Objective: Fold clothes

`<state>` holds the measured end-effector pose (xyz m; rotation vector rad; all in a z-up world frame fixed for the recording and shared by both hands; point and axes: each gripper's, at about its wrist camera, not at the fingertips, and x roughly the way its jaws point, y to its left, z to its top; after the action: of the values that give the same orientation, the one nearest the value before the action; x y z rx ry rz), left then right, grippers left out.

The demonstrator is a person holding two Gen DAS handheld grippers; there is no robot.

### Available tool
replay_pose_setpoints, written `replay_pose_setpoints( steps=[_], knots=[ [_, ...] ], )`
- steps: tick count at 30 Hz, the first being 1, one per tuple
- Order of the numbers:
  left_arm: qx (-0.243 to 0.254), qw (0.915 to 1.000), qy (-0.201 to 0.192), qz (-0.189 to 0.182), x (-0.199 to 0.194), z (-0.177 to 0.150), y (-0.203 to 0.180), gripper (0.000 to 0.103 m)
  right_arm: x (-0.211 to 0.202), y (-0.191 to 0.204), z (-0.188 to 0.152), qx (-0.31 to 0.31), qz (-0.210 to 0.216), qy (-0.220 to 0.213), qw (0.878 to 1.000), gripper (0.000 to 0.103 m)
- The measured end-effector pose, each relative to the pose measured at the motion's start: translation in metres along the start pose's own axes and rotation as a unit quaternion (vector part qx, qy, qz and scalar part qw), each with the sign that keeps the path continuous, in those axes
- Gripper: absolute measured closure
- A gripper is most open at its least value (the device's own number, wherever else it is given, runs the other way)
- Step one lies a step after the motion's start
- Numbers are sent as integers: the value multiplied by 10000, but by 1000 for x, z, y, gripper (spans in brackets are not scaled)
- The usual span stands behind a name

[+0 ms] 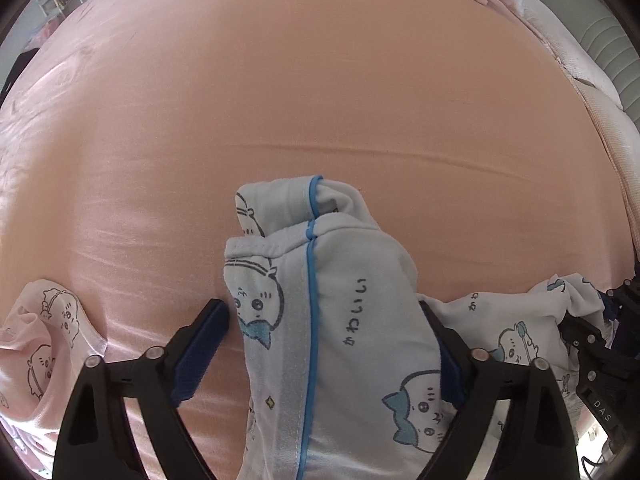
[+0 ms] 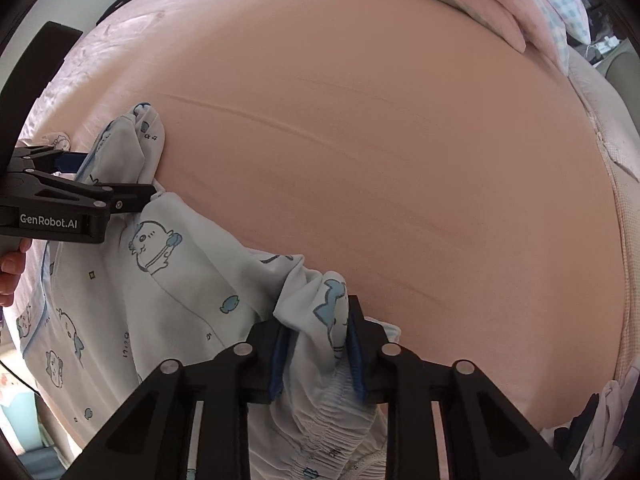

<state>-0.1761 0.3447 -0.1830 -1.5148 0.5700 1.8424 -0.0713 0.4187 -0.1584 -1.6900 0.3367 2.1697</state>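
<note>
A pale blue pyjama garment (image 1: pixel 352 312) with cartoon prints and blue piping lies bunched on the pink bed sheet (image 1: pixel 320 100). My left gripper (image 1: pixel 322 344) points down over a raised fold of it. The fold sits between the fingers; the right pad touches it, while the left pad (image 1: pixel 200 352) stands apart with sheet showing in the gap. In the right wrist view my right gripper (image 2: pixel 318 356) is shut on a bunch of the same garment (image 2: pixel 172 280) near its elastic waistband (image 2: pixel 336 400). The left gripper (image 2: pixel 120 184) shows at that view's left edge.
A pink garment (image 1: pixel 44 340) with the same print lies at the left near the left gripper. Folded pink and checked bedding (image 2: pixel 532 8) sits at the far right. The bed's edge (image 1: pixel 600 128) curves down the right side. A hand (image 2: pixel 10 268) holds the left gripper.
</note>
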Motion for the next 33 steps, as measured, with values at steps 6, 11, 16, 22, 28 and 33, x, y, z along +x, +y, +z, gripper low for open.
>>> replay_pose_setpoints(
  steps=[6, 11, 16, 22, 28, 33],
  knots=[
    [-436, 9974, -158, -545, -17, -12, 3, 73, -3, 11, 1, -31, -62, -193, 9998, 88],
    [-640, 9916, -494, -1005, -37, -22, 9, 81, -12, 9, 0, 204, 66, -520, 9984, 89],
    [-679, 9824, -1011, -1415, -70, -35, 10, 83, -33, 8, -1, 382, 92, -1027, 9939, 90],
    [-372, 9759, -1642, -1387, -82, -38, 32, 83, -70, 35, -5, 187, -56, -1620, 9866, 90],
    [-18, 9687, -2135, -1263, -101, -71, 35, 83, -128, 7, -126, 28, 13, -1798, 9837, 90],
    [51, 9659, -2216, -1336, -104, -99, 30, 83, -128, -7, -156, 478, 645, -1636, 9833, 90]
  ],
)
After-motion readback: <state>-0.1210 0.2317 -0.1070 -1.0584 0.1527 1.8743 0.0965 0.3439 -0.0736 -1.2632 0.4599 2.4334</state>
